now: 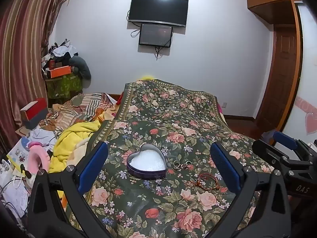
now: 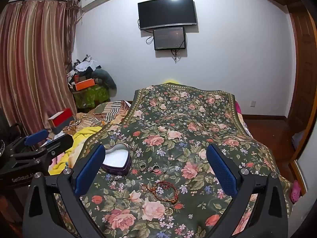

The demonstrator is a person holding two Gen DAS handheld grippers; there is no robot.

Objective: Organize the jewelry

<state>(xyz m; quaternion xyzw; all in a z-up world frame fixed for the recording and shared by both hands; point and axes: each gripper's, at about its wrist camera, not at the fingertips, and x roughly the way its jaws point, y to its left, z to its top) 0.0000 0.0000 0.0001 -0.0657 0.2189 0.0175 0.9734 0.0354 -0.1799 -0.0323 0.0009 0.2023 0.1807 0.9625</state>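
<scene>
The left gripper (image 1: pixel 158 168) stood with its blue-padded jaws spread wide and nothing between the pads, hovering above the flowered bedspread (image 1: pixel 178 119). The right gripper (image 2: pixel 156 168) was likewise fully spread and empty, just beside the left one.

Framed between the left jaws sat a heart-shaped tin (image 1: pixel 146 163), lid off, its wall dark purple and its inside lined with white padding. Just to the right of the tin lay a small cluster of silver-coloured rings (image 1: pixel 181 165), close together on the cloth. Nearer the cameras lay a red braided cord bracelet (image 2: pixel 163 191), looped loosely with small beads or knots on it; its details were too fine to tell. Closest of all, in the right wrist view, lay a gold ring (image 2: pixel 168 211), flat on a rose of the pattern and well apart from the tin.

Left of the bedspread, a yellow blanket (image 1: pixel 73 138) lay heaped.
</scene>
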